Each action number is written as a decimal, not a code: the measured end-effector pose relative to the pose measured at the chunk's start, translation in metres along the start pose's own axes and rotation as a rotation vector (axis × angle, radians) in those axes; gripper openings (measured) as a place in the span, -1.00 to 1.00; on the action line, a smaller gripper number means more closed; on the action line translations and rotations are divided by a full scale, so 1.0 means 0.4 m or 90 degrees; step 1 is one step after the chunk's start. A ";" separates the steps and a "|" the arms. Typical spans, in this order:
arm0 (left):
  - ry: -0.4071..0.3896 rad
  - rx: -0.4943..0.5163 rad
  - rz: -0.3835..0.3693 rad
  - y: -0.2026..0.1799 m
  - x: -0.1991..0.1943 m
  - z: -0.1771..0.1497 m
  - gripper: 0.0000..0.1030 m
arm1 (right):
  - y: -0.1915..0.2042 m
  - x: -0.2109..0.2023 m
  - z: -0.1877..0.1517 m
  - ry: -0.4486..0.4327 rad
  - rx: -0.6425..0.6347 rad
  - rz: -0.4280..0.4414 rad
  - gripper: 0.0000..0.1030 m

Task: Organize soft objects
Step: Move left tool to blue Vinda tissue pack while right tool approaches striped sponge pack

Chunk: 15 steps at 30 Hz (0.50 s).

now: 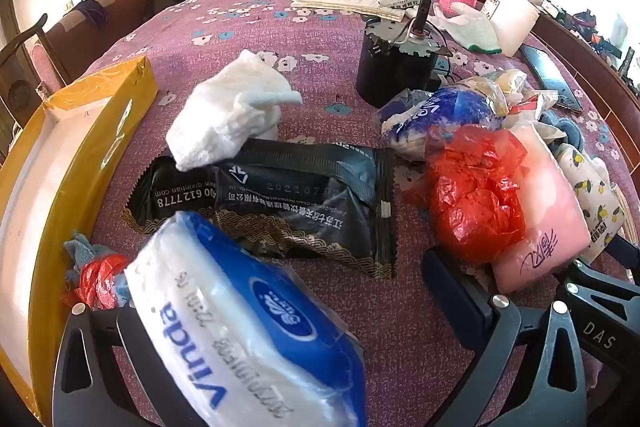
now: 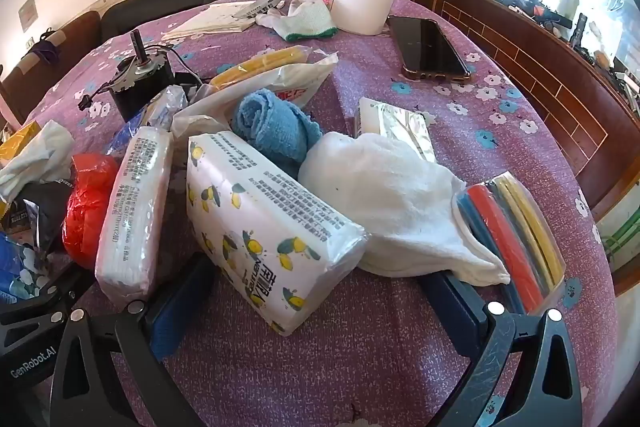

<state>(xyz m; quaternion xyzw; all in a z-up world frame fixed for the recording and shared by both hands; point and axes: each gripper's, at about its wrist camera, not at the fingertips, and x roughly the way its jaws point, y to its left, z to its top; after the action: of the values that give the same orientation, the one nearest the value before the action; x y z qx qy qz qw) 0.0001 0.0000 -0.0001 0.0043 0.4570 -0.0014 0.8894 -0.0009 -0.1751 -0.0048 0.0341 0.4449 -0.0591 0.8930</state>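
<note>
Our left gripper (image 1: 280, 307) holds a blue tissue pack (image 1: 244, 327) beside the yellow box (image 1: 100, 131); our right gripper (image 2: 316, 291) spreads wide around the lemon-print tissue pack (image 2: 264, 223).

blue vinda tissue pack (image 1: 244, 327) (tilted) beside yellow box (image 1: 100, 147)

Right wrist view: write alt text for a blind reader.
The open right gripper straddles a lemon-print tissue pack on a purple floral tablecloth. A white towel, a rolled blue cloth and a pink tissue pack crowd around it.
</note>
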 end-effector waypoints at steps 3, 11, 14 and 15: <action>-0.003 -0.001 0.002 -0.001 0.000 0.000 1.00 | -0.003 -0.001 0.000 0.001 0.000 0.001 0.99; 0.000 -0.003 0.003 0.009 0.002 -0.001 1.00 | 0.000 -0.003 0.001 0.000 -0.002 -0.002 0.99; 0.016 0.019 -0.009 0.008 -0.007 -0.002 1.00 | -0.001 -0.005 0.002 0.001 -0.003 -0.002 0.99; 0.023 0.027 -0.013 0.006 -0.010 -0.004 1.00 | 0.001 -0.001 0.002 0.002 -0.003 -0.004 0.99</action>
<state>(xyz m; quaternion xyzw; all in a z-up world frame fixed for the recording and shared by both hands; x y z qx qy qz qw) -0.0033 0.0022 0.0022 0.0187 0.4732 -0.0204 0.8805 -0.0006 -0.1746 -0.0040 0.0309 0.4468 -0.0605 0.8921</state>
